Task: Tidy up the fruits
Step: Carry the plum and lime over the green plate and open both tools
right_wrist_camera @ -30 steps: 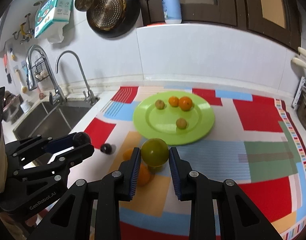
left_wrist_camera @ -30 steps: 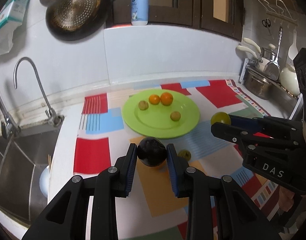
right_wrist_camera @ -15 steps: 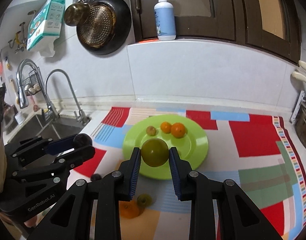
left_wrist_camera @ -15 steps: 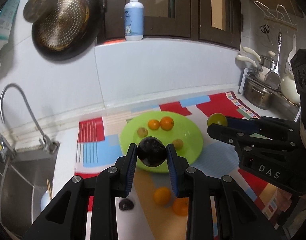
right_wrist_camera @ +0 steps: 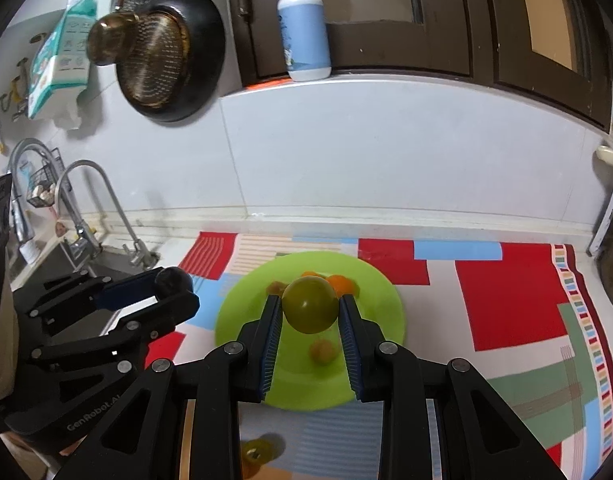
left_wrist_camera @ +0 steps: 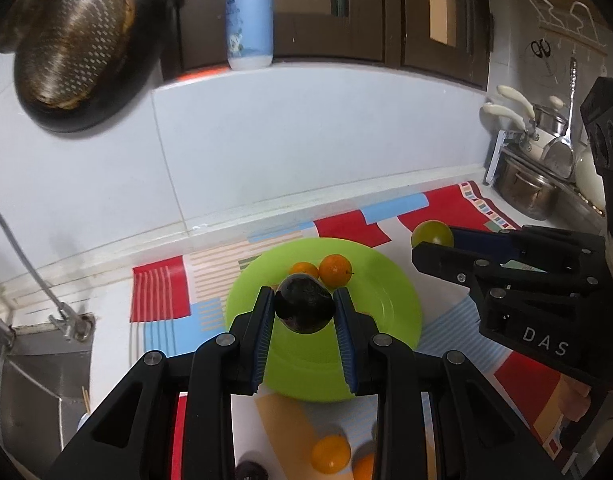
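The green plate (left_wrist_camera: 390, 320) is the landmark: round, smooth and shiny, it lies on a mat (right_wrist_camera: 506, 292) of red, blue and striped patches. Behind the plate the mat ends near a white tiled wall (left_wrist_camera: 306, 152). To the left of the plate the counter drops into a steel sink (left_wrist_camera: 30, 364) with a curved tap (right_wrist_camera: 102, 196). To the right of the plate the mat is bare and wide.

On the far side of the plate sit two small round oranges (left_wrist_camera: 336, 270). A little brownish fruit (right_wrist_camera: 322, 351) lies near the plate's middle, but it is blurry. In front of the plate, on the mat, lie more oranges (left_wrist_camera: 331, 450) and one small dark fruit (left_wrist_camera: 250, 472), partly cut off at the picture's edge.

The left gripper (left_wrist_camera: 304, 310) hangs above the plate with its blue ribbed pads squeezed on a dark, shiny, round fruit (left_wrist_camera: 304, 308). The right gripper (right_wrist_camera: 309, 310), just right of it and also above the plate, is clamped on a smooth, round yellow-green fruit (right_wrist_camera: 309, 308).
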`<state>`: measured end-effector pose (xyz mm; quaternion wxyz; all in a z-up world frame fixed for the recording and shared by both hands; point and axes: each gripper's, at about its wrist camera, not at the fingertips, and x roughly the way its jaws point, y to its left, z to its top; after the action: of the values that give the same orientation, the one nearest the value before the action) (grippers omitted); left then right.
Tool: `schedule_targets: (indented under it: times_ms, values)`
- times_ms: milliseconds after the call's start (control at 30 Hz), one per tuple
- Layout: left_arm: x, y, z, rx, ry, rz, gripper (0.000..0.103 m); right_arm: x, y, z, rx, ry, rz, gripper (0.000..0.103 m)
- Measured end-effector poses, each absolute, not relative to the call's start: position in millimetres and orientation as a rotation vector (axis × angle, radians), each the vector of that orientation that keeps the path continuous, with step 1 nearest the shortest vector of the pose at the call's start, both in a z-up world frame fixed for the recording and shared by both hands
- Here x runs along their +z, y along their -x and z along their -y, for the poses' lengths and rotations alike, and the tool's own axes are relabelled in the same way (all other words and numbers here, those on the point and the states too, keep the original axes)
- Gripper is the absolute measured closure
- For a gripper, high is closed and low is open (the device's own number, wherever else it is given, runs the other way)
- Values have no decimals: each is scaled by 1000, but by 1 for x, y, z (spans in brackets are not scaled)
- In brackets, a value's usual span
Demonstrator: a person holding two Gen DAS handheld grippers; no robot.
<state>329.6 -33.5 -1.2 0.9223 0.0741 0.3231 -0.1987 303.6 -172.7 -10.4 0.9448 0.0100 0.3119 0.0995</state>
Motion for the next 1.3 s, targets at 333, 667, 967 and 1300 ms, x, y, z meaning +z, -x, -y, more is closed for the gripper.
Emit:
schedule_targets:
  times_ms: [333, 667, 967, 1300]
  values:
    - [-32, -373, 47, -425, -153, -776, 73, -36, -346, 178, 187, 0, -721, 73]
    - [-59, -405, 56, -445, -157, -872, 73, -70, -381, 186, 186, -30, -814, 73]
    - [-78, -423, 67, -478, -165, -927, 73, -89, -400, 191, 186, -51, -858, 73]
    - [-79, -423, 66, -466, -179, -918, 62, -93, -401, 191, 180, -67, -864, 69]
